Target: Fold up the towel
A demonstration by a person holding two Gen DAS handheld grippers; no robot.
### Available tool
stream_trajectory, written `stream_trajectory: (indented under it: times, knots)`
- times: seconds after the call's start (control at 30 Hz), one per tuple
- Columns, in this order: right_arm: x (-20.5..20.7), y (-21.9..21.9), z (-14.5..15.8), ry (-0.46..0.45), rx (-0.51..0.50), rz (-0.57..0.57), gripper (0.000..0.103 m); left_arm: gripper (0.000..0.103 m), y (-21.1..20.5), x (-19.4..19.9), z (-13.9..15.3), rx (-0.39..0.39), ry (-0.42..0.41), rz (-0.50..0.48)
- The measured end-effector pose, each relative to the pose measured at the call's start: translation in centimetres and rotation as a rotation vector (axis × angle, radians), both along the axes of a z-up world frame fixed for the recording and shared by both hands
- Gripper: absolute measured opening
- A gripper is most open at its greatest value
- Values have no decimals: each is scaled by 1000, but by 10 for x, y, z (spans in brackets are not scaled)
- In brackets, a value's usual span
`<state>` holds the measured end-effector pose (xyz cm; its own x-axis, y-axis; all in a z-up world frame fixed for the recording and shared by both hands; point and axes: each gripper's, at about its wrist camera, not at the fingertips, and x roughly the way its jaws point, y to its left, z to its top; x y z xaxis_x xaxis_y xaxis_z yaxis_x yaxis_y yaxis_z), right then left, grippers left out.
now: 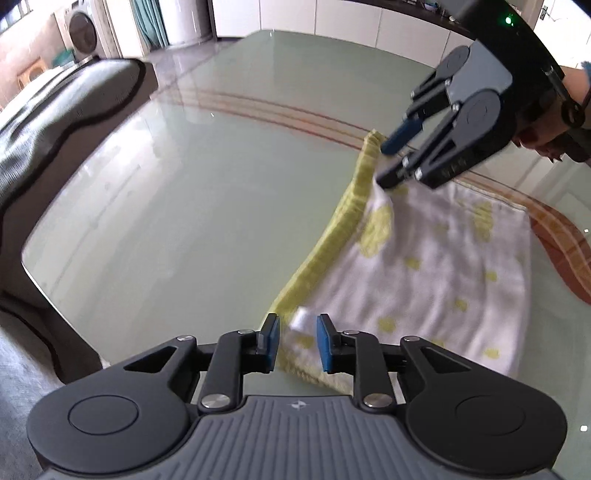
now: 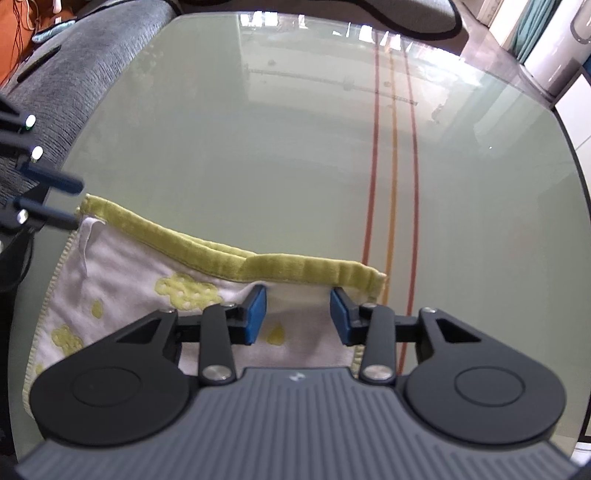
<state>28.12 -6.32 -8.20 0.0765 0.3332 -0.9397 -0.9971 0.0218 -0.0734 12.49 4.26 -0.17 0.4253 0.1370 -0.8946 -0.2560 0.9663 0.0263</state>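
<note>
Left wrist view: left gripper over near towel corner, jaws apart, gripping nothing. Right gripper at far corner, grip unclear. Green glass table; washing machine far left.

Right wrist view: right gripper spread wide above towel edge, not pinching. Grey sofa far left.

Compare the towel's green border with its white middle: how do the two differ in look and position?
The green border is plain, ribbed and runs along the towel's far edge; the white middle is broader, dotted with green patches, and lies nearer the grippers. Both lie flat on the glass table.
</note>
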Motion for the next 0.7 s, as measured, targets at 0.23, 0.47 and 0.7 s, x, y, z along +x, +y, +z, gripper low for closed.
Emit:
stream_trajectory:
  times: [0.23, 0.47, 0.7]
  knots:
    - [5, -4, -1, 9, 5, -6, 41, 32, 6, 9, -15, 27, 39, -24]
    - [7, -5, -1, 12, 3, 7, 40, 20, 9, 8, -25, -6, 72, -43]
    - [7, -5, -1, 4, -5, 10, 40, 11, 13, 4, -21, -2, 76, -11]
